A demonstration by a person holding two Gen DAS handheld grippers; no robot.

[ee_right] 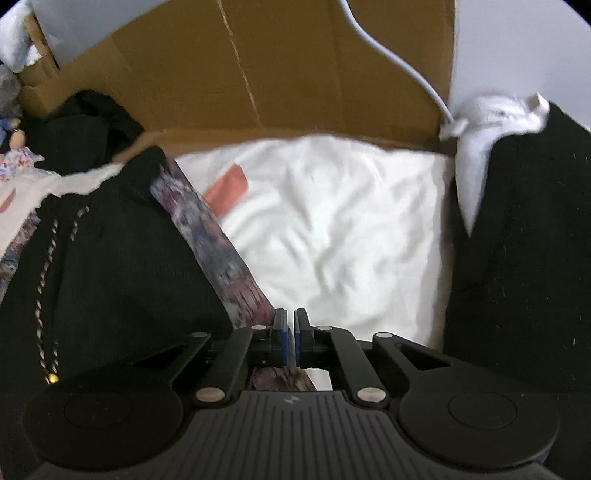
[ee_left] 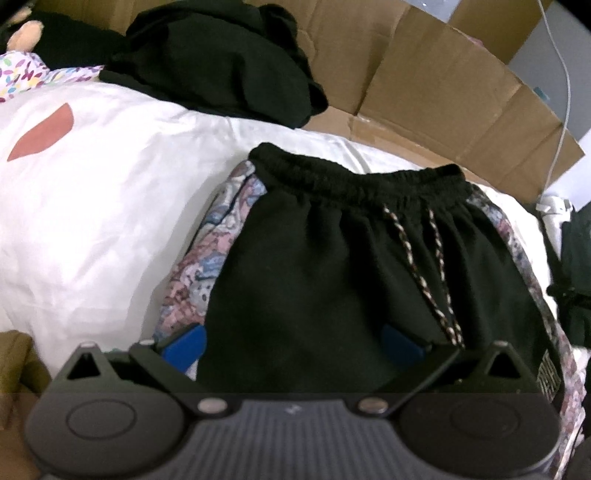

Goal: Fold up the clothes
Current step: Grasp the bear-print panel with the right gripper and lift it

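Black shorts (ee_left: pixel 314 266) with floral side stripes and a braided drawstring lie flat on a white sheet (ee_left: pixel 110 221), waistband away from me. My left gripper (ee_left: pixel 293 343) hangs over the lower part of the shorts, its blue pads (ee_left: pixel 184 343) wide apart and holding nothing. In the right wrist view the same shorts (ee_right: pixel 110 266) fill the left side. My right gripper (ee_right: pixel 290 332) is shut at their right side, where the floral stripe (ee_right: pixel 221 251) runs in under the closed pads and shows again below them.
A heap of black clothing (ee_left: pixel 214 62) sits behind the sheet, with brown cardboard (ee_left: pixel 443 92) behind and to the right of it. Another black garment (ee_right: pixel 517 240) lies to the right, with a white plug and cable (ee_right: pixel 454 125) above it. A soft toy (ee_left: pixel 22 33) and patterned cloth are at far left.
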